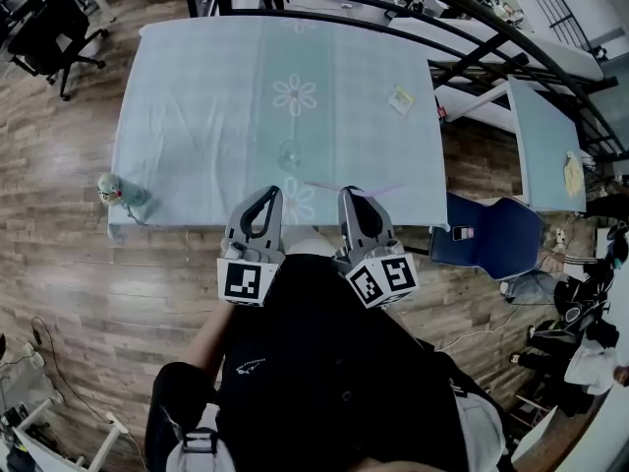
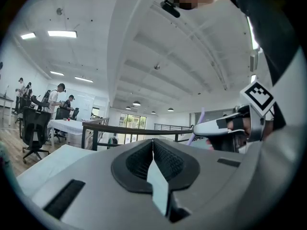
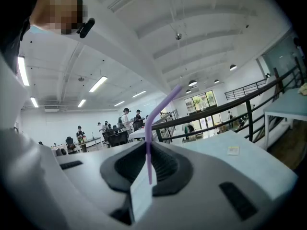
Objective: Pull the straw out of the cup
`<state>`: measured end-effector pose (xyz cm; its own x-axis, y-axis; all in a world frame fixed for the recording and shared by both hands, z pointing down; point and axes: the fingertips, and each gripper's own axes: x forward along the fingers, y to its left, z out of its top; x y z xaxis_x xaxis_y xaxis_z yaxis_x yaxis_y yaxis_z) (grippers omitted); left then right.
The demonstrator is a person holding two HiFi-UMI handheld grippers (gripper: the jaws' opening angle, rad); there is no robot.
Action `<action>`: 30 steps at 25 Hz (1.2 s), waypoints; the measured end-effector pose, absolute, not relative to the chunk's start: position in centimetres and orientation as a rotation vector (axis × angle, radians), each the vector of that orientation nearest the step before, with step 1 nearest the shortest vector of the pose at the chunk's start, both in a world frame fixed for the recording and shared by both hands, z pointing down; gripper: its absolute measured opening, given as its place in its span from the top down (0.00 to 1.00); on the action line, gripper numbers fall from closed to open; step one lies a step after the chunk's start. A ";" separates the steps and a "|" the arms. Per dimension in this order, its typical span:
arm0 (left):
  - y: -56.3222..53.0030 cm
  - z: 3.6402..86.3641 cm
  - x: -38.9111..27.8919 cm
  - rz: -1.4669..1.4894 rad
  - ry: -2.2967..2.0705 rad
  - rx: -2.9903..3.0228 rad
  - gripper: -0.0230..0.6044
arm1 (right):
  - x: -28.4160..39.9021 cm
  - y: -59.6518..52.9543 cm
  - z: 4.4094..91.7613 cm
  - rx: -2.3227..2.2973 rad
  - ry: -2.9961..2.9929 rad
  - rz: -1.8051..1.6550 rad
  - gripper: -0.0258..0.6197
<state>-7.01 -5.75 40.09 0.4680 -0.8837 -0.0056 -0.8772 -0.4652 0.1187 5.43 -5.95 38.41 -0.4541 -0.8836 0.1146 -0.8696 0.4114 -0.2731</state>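
A clear cup (image 1: 288, 154) stands empty on the pale blue tablecloth (image 1: 197, 116), just ahead of both grippers. My right gripper (image 1: 351, 196) is shut on the purple bendy straw (image 1: 379, 191), which lies crosswise above the table's near edge, clear of the cup. In the right gripper view the straw (image 3: 149, 147) rises from between the pads of that gripper (image 3: 147, 146), and its top bends to the right. My left gripper (image 1: 264, 195) is level beside it, its jaws (image 2: 153, 141) shut with nothing between them. The left gripper view also shows the right gripper (image 2: 225, 126) and the straw (image 2: 200, 120).
A yellow note (image 1: 401, 100) lies on the cloth at the far right. A small teal toy (image 1: 118, 193) sits at the table's near left corner. A blue chair (image 1: 491, 236) and a second table (image 1: 541, 131) are to the right, black railings (image 1: 462, 28) beyond.
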 end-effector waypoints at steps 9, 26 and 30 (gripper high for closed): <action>-5.2 40.3 -7.8 -0.096 -1.613 2.579 0.94 | 3.5 -5.4 38.6 -1.539 2.678 -0.426 0.90; -5.8 40.8 -7.1 -0.080 -1.560 2.600 0.94 | 3.6 -5.5 39.3 -1.568 2.693 -0.447 0.90; -6.0 40.7 -7.0 -0.078 -1.548 2.604 0.94 | 3.4 -5.6 39.7 -1.572 2.705 -0.464 0.90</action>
<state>-7.04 -6.01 40.66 0.4784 -0.8781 0.0127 -0.8723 -0.4735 0.1220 3.38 -5.59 39.67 -0.5056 -0.8471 0.1637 -0.8532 0.4628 -0.2405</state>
